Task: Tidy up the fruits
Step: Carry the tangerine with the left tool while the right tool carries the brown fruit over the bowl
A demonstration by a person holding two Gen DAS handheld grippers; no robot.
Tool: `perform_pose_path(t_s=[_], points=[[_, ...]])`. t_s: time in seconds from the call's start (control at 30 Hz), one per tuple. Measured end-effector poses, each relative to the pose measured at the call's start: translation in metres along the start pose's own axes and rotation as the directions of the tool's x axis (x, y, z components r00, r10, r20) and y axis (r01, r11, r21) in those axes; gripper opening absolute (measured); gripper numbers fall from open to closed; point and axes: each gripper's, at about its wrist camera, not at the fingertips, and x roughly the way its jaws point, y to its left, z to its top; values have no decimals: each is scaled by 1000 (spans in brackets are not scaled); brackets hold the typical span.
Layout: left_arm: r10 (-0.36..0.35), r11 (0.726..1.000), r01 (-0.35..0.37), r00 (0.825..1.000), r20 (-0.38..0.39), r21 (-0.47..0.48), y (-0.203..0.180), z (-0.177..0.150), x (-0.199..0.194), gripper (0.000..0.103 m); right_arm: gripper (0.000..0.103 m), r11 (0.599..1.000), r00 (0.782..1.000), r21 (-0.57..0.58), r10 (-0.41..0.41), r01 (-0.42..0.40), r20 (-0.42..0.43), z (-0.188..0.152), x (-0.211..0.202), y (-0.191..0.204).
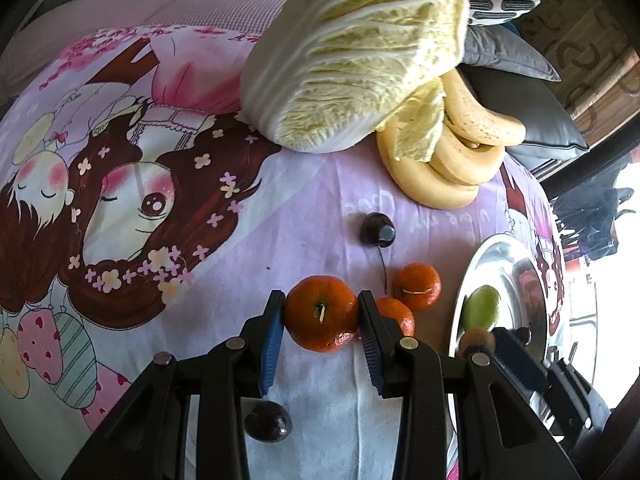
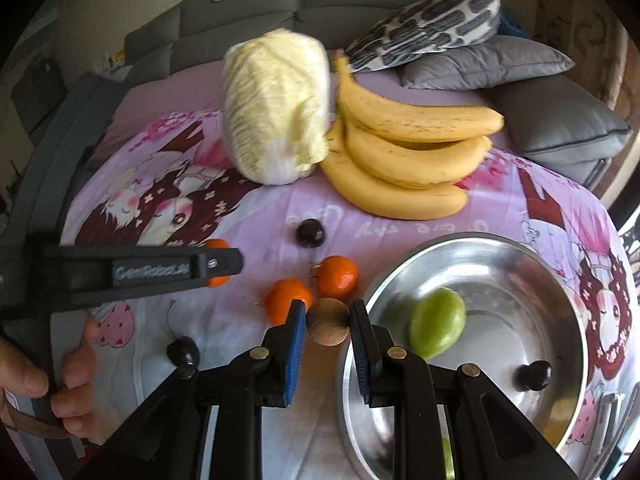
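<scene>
My left gripper [image 1: 322, 300] is shut on an orange tangerine [image 1: 322, 312], its blue pads pressing on both sides. Two more tangerines [image 1: 418, 286] lie just right of it on the cloth. In the right wrist view my right gripper [image 2: 328, 312] is shut on a small round brown fruit [image 2: 328, 322], held just left of the steel bowl's rim [image 2: 480, 240]. Inside the bowl lie a green fruit [image 2: 438, 322] and a dark cherry [image 2: 534, 376]. Loose cherries [image 2: 311, 232] [image 2: 183, 352] rest on the cloth.
A napa cabbage [image 2: 276, 108] and a bunch of bananas [image 2: 408, 152] lie at the back of the pink cartoon cloth [image 1: 160, 184]. Grey cushions [image 2: 552, 120] are stacked behind right. A person's hand [image 2: 72, 360] holds the left gripper's handle at the left.
</scene>
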Motion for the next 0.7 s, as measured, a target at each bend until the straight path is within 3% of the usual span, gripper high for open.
perform_pose_path(t_s=[0.23,0.7], points=[[-22,995,20,1000,19,98,-39,-8,1,38,24,994,998,100,-54,51,24,1,-11,-40],[-62,951,71,997,-40,302,-115,-38,24,38,24,948,984,273,-179,166,23,-10,-30,-115]])
